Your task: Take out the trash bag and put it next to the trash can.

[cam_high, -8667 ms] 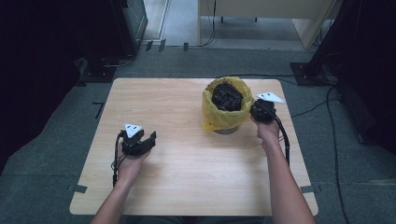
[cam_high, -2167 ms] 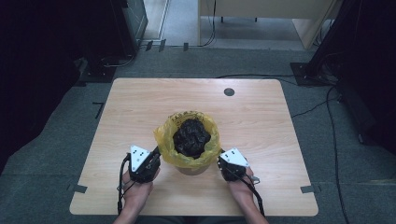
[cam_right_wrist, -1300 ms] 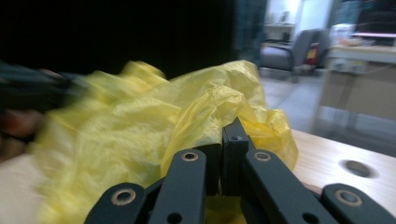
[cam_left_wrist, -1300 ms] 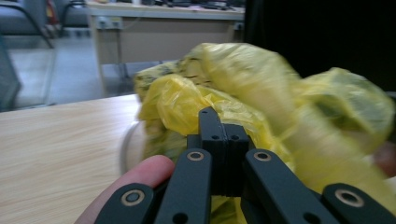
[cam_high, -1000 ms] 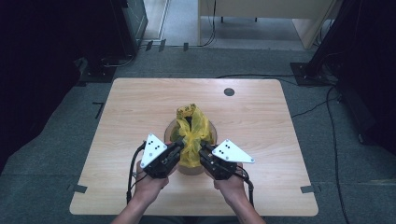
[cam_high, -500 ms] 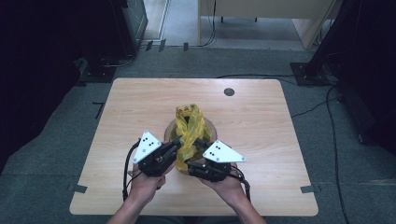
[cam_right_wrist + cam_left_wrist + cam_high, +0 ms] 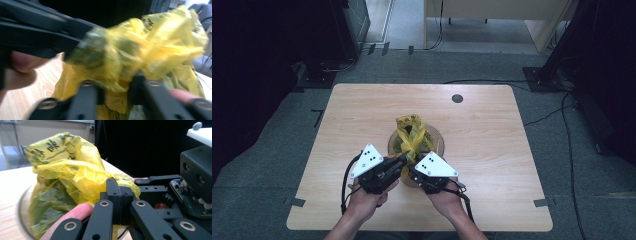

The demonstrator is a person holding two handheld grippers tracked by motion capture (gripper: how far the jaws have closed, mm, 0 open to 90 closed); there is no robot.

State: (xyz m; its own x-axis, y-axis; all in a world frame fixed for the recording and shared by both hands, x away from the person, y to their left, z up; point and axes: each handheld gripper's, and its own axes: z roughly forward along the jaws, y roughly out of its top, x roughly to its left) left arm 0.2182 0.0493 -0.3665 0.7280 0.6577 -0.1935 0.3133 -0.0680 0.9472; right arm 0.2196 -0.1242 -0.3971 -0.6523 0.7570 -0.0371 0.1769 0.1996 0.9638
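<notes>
Hidden and blurred parts

The crumpled yellow plastic bag [image 7: 140, 57] is smeared by motion in the right gripper view; the round container's rim [image 7: 438, 142] is largely covered, and its contents are concealed.

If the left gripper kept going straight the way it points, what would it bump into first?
Probably more of the yellow bag. The left gripper is already shut on a fold of it, and the bunched plastic rises right ahead of its jaws.
</notes>
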